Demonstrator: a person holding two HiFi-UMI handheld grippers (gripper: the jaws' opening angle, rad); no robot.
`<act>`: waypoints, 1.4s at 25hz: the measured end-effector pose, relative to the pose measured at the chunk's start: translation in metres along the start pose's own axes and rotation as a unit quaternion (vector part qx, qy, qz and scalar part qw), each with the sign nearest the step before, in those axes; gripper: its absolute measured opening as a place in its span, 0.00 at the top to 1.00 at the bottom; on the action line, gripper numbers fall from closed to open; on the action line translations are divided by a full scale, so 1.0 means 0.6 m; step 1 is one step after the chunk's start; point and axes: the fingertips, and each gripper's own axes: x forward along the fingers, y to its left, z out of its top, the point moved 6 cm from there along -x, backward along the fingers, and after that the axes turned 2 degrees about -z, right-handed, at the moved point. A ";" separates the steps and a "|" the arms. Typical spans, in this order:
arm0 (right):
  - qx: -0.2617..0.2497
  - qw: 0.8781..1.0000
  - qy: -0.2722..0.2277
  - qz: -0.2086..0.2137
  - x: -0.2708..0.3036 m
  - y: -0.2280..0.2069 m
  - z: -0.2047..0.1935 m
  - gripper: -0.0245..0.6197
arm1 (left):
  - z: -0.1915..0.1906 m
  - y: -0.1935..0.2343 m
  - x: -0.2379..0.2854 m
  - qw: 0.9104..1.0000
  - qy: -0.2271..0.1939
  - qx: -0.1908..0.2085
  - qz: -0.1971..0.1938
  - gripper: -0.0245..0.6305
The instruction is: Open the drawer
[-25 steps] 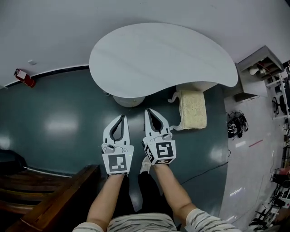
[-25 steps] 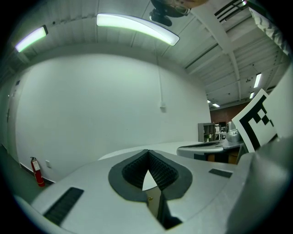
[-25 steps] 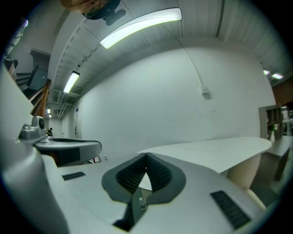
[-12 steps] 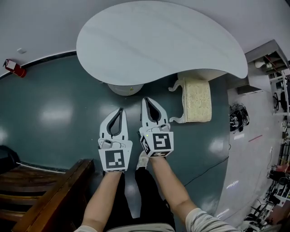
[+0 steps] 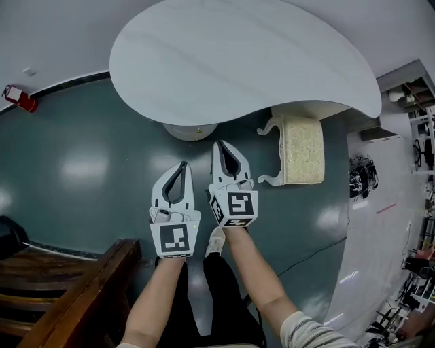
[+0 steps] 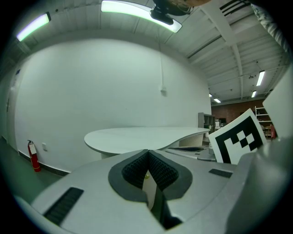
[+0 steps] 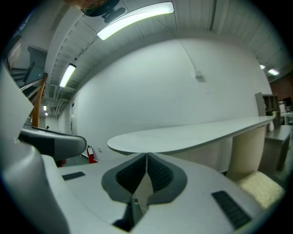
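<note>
Currently left gripper (image 5: 181,165) and right gripper (image 5: 221,145) are pressed together, empty. No drawer visible; advancing could strike the table (image 5: 238,61) just ahead.

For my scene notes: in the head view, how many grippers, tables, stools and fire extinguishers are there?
grippers: 2 (left gripper, right gripper)
table: 1
stool: 1
fire extinguisher: 1
total: 5

Brightly, evenly lit from ceiling strip lights (image 6: 137,11) at 12 o'clock. Shows soft glare on glossy floor (image 5: 85,171) at 9 o'clock. Bends at edges, darkens in corners.
</note>
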 end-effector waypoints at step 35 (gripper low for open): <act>-0.005 0.998 0.060 0.005 0.184 -0.037 -0.205 0.71 | -0.073 0.019 0.064 1.000 0.022 -0.021 0.002 0.96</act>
